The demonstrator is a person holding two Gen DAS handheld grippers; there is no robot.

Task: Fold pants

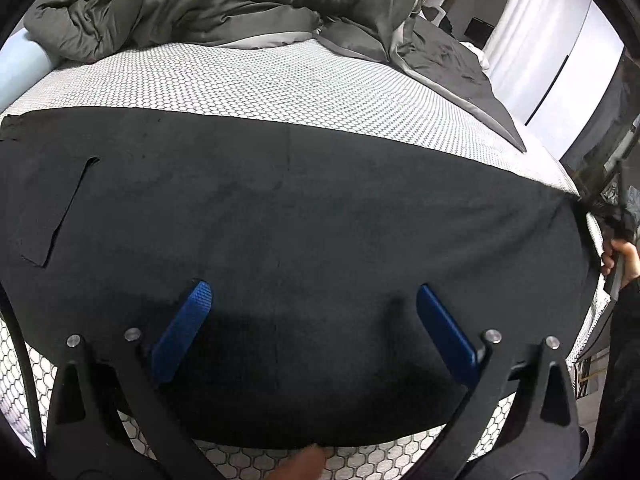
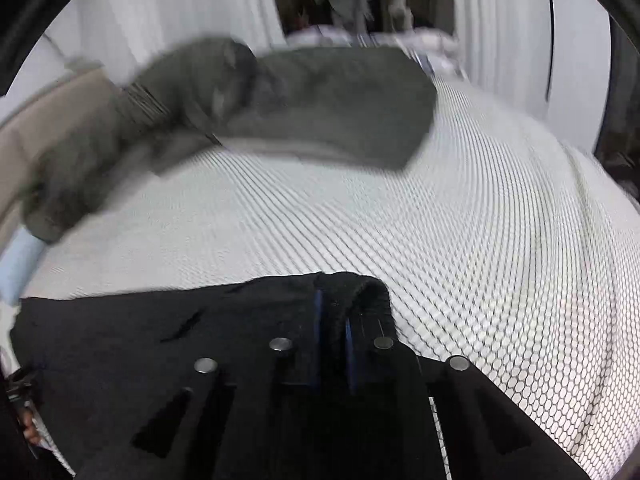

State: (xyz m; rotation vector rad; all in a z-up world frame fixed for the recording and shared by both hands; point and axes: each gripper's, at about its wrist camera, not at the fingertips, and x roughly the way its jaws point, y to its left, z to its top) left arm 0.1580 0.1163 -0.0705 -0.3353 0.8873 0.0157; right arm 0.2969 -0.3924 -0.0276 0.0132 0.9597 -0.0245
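1. The pants (image 1: 304,216) are black and lie spread flat along the near edge of the bed (image 1: 280,80), which wears a white cover printed with a dark honeycomb pattern.
2. In the left wrist view the cloth fills the lower half of the picture, reaching from the left edge of the bed to its right edge.
3. A slit pocket (image 1: 64,208) shows on the pants toward the left.
4. The left gripper (image 1: 314,300) hangs over the pants with its jaws wide apart; the blue pads (image 1: 184,328) have nothing clamped between them, only flat cloth beneath.
5. The right gripper (image 2: 332,312) has its jaws drawn narrow and pinches a bunched fold of the pants (image 2: 160,344) at their far right corner.
6. In the right wrist view that fold rises in a small hump above the fingertips, with open bed cover beyond it.
7. In the left view, a hand (image 1: 622,260) shows at the right edge of the bed, by the end of the pants.
8. A grey duvet (image 1: 224,4) lies crumpled along the far edge of the bed, well apart from the pants.
9. White curtains (image 1: 536,32) hang past the far right corner.
10. The right wrist view is blurred, so fine detail of the far side cannot be told.
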